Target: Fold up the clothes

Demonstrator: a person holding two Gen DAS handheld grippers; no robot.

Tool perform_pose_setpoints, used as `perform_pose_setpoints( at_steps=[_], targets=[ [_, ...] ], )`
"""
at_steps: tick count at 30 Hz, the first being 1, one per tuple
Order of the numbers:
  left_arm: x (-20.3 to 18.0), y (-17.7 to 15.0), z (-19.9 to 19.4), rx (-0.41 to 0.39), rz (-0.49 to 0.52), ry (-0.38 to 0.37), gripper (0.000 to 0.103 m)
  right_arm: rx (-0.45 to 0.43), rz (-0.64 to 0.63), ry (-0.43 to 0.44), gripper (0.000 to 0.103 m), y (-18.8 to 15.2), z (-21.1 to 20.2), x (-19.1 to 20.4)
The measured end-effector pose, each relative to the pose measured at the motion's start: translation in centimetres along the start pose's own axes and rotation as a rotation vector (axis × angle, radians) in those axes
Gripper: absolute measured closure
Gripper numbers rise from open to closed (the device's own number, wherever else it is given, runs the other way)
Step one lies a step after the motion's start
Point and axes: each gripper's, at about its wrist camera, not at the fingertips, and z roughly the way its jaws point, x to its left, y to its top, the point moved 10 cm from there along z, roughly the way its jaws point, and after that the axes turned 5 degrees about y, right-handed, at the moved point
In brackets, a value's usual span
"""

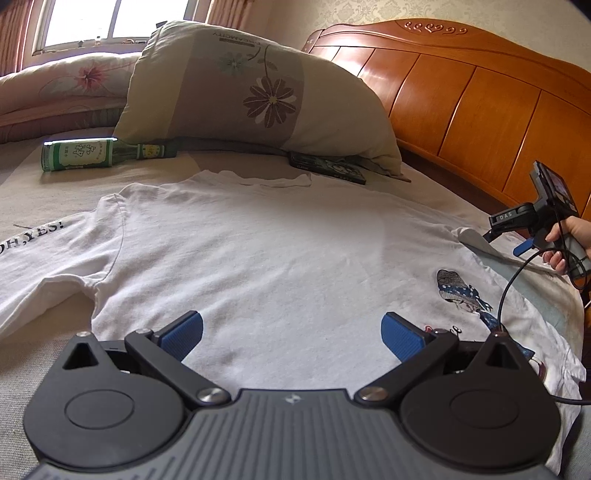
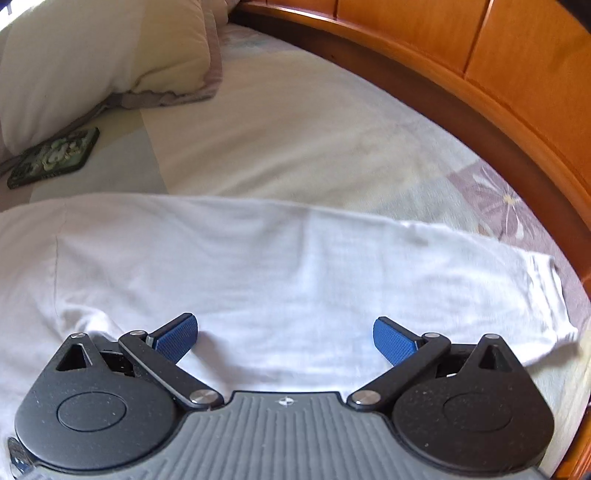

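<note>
Both tongs stand with their blue pads wide apart and nothing between them. Left tongs (image 1: 291,334) hang over the body of a white shirt (image 1: 266,251) that lies spread flat on the bed (image 1: 22,192); right tongs (image 2: 284,338) hang over one of its sleeves (image 2: 295,258), whose cuff points toward the headboard (image 2: 517,81). In the left view the right tongs (image 1: 517,242) show at the far edge, held by a hand (image 1: 563,242) cut off at the wrist, with a black cable drooping from them onto the shirt.

A blue printed figure (image 1: 461,291) sits on the shirt near the left tongs' right pad; its lower part is hidden behind the tool. The other sleeve carries dark letters (image 1: 31,236), cut off by the frame so only the end reads clearly.

Beyond the collar, a flowered pillow (image 1: 258,88) leans against the headboard. A dark flat thing (image 1: 328,166) with a pale pattern lies half under the pillow; what it is cannot be made out. A green bottle (image 1: 99,153) lies on its side left of the pillow, its label too small to read. A window (image 1: 110,18) glares, washed out. The right view is a little blurred.
</note>
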Motion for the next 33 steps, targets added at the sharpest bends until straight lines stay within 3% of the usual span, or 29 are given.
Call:
perform_pose_setpoints(
  at_steps=[11, 16, 20, 24, 27, 33],
  targets=[
    [-0.9, -1.0, 0.9, 0.033, 0.032, -0.01, 0.001, -0.124, 0.045, -0.02, 0.0, 6.5, 3.6, -2.8],
    [-2.6, -1.4, 0.4, 0.072, 0.104, -0.025, 0.001, -0.121, 0.041, 0.061, 0.0, 4.2, -0.5, -4.2],
    [-6.1, -1.6, 0.0, 0.111, 0.15, -0.073, 0.001, -0.128, 0.017, 0.024, 0.0, 1.3, -3.7, -8.3],
    [-9.3, -1.7, -0.3, 0.141, 0.11, -0.113, 0.001, -0.085, 0.056, 0.0, 0.0, -0.4, -2.4, -12.5],
    [-11.2, -1.7, -0.8, 0.149, 0.099, -0.099, 0.001, -0.13, 0.041, -0.018, 0.0, 0.2, -0.7, -13.3],
    [-13.7, -1.2, -2.2, 0.15, 0.106, -0.084, 0.001, -0.179, 0.09, 0.009, 0.0, 4.4, 2.0, -14.8]
  ],
)
